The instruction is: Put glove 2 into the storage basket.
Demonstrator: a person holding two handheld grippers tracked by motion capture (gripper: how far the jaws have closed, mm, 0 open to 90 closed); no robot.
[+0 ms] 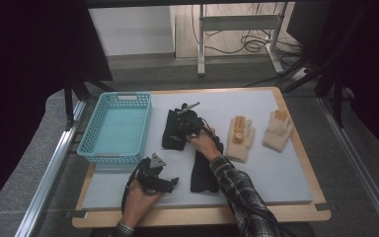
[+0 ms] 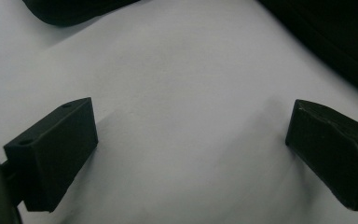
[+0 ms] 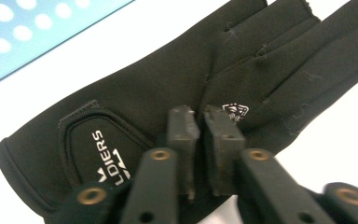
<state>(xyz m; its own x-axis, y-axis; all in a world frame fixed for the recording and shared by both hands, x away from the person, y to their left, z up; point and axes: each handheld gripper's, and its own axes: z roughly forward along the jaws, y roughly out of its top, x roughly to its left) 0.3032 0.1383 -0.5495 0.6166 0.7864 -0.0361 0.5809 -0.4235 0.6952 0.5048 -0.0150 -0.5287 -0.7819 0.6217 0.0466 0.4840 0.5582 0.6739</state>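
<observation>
Right gripper [image 3: 199, 116] has its jaws pinched tight on the black glove [image 3: 158, 102] lying just beside the turquoise basket [image 1: 114, 127], while the left gripper [image 2: 191, 144] sits wide apart over bare mat [image 2: 182, 70].

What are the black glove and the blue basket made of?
The black glove looks like smooth, stretchy fabric, maybe neoprene: matte, with stitched seams, stray fuzz and a printed logo. The blue basket looks like hard plastic, with rows of moulded holes in its walls.
</observation>
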